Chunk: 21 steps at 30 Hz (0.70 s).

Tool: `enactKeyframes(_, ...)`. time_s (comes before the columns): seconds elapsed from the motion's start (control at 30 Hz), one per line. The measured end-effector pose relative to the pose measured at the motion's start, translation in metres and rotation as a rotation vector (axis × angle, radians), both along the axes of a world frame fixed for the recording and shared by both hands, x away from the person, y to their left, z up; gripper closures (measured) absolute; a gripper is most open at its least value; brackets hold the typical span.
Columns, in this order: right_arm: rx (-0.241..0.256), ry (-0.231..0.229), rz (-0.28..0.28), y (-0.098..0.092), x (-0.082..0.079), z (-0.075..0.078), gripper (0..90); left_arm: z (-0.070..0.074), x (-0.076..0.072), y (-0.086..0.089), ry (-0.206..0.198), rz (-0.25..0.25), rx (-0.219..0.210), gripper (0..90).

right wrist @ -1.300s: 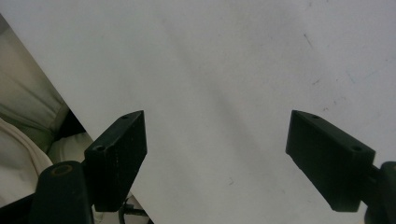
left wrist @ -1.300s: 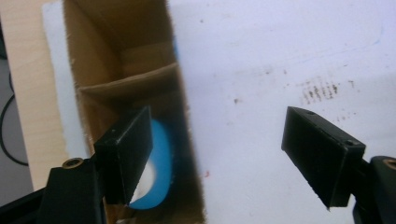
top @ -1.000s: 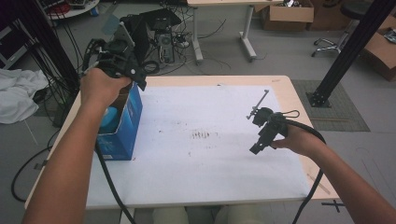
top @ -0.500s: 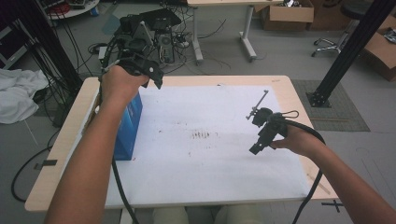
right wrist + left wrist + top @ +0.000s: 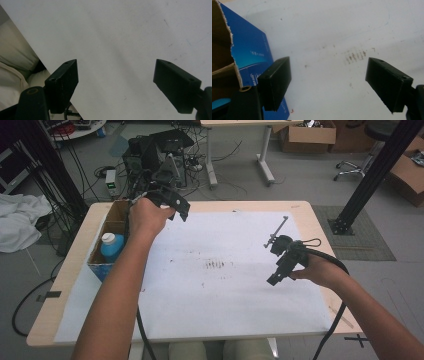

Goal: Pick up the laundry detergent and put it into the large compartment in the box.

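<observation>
my left gripper (image 5: 170, 202) hangs above the table's (image 5: 300, 210) far left, just beside the open blue cardboard box (image 5: 107, 265), jaws spread wide and holding nothing. a blue bottle with a white cap (image 5: 111, 245) stands inside that box. my right gripper (image 5: 280, 270) hovers over the white paper sheet (image 5: 220, 295), jaws spread and bare too.

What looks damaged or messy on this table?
The open blue cardboard box at the table's left edge has a ragged, torn top rim. The white paper sheet carries dark smudges mid-table. Both grippers, left gripper and right gripper, are open and empty.
</observation>
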State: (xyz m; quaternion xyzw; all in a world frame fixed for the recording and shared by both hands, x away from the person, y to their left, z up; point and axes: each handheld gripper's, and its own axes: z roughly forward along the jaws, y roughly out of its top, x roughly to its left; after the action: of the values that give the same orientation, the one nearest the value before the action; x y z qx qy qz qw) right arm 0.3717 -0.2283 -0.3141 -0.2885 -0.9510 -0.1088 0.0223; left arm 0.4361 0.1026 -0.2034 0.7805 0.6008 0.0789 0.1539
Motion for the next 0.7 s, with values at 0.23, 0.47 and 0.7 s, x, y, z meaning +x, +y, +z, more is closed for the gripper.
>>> enactKeyframes(0.23,0.006,0.002,0.005,0.001,0.003,-0.002,20.0,-0.012,0.004,-0.006,0.003,-0.004,-0.022,21.7)
enactKeyframes(0.47,0.0,0.004,-0.003,-0.001,0.002,-0.003,20.1,-0.017,0.006,-0.01,0.0,-0.015,-0.029,21.9)
enactKeyframes(0.7,-0.001,0.006,-0.002,0.0,0.001,-0.003,20.1,-0.018,0.006,-0.011,-0.005,-0.023,-0.029,22.2)
